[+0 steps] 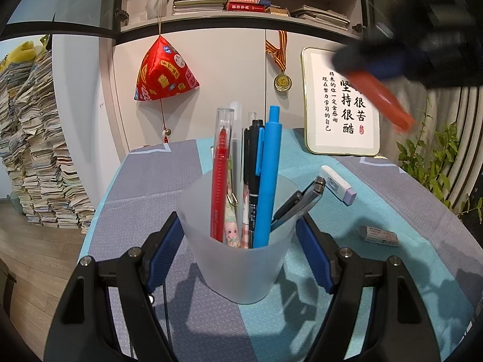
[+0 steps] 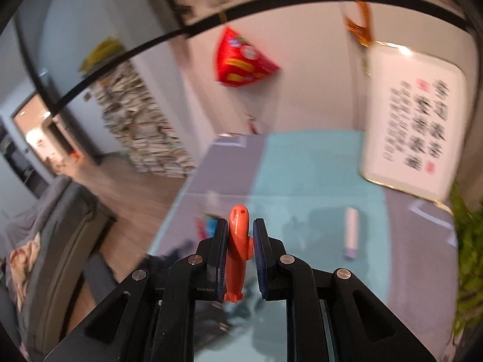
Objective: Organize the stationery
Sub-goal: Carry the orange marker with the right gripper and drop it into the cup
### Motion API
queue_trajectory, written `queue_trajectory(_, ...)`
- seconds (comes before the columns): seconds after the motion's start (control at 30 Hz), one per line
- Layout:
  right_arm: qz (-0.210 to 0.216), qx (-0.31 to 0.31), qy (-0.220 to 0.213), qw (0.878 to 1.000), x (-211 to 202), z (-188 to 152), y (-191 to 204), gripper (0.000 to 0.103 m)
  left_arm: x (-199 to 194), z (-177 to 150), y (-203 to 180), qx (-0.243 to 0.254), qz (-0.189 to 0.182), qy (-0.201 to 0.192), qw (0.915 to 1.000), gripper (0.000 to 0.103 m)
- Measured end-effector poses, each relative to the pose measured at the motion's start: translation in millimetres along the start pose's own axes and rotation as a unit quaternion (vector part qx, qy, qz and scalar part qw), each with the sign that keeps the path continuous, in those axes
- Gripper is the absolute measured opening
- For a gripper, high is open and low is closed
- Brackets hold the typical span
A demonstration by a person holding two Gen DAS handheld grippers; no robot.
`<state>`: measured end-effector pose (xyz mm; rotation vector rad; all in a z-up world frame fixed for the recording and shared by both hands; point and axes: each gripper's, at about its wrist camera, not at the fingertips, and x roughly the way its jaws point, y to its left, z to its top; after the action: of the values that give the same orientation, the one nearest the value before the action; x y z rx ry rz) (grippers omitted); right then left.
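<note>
My left gripper (image 1: 238, 220) is shut on a frosted plastic cup (image 1: 241, 265) standing on the blue and grey tablecloth, its blue pads pressed to the cup's two sides. The cup holds a red pen (image 1: 219, 181), a blue pen (image 1: 268, 175), a black pen and a few more. My right gripper (image 2: 240, 223) is shut on an orange plastic pen-like item (image 2: 238, 241) that sticks out past the fingertips. In the left wrist view that gripper (image 1: 362, 69) is a blur high at the upper right, with the orange item (image 1: 383, 99) pointing down and to the right.
A white stick with a purple cap (image 1: 338, 185) and an eraser (image 1: 379, 235) lie right of the cup. A dark clip-like item (image 1: 302, 202) sits at the cup's right rim. A framed calligraphy board (image 1: 341, 105) leans at the back; a plant (image 1: 437, 163) stands right.
</note>
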<state>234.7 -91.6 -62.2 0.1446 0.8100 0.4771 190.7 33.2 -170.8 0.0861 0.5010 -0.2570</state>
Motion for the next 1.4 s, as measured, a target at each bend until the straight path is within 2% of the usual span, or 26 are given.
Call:
queue_trajectory(0.2,0.036,-0.026,0.003,0.999,29,5,30,0.018,1,0,0,-0.001,-0.002,0.001,1.0,0.075)
queue_trajectory(0.5,0.032,-0.033,0.017,0.999,57,0,29,0.018,1,1,0,-0.002,-0.002,0.003,1.0,0.075)
queue_trajectory(0.77,0.036,-0.032,0.029,0.998,56,-4,27,0.018,1,1,0,-0.002,-0.002,0.003,1.0,0.075)
queue_trajectory(1.4,0.019,-0.027,0.02,0.999,32,-7,12,0.018,1,1,0,-0.002,0.0,0.003,1.0,0.076)
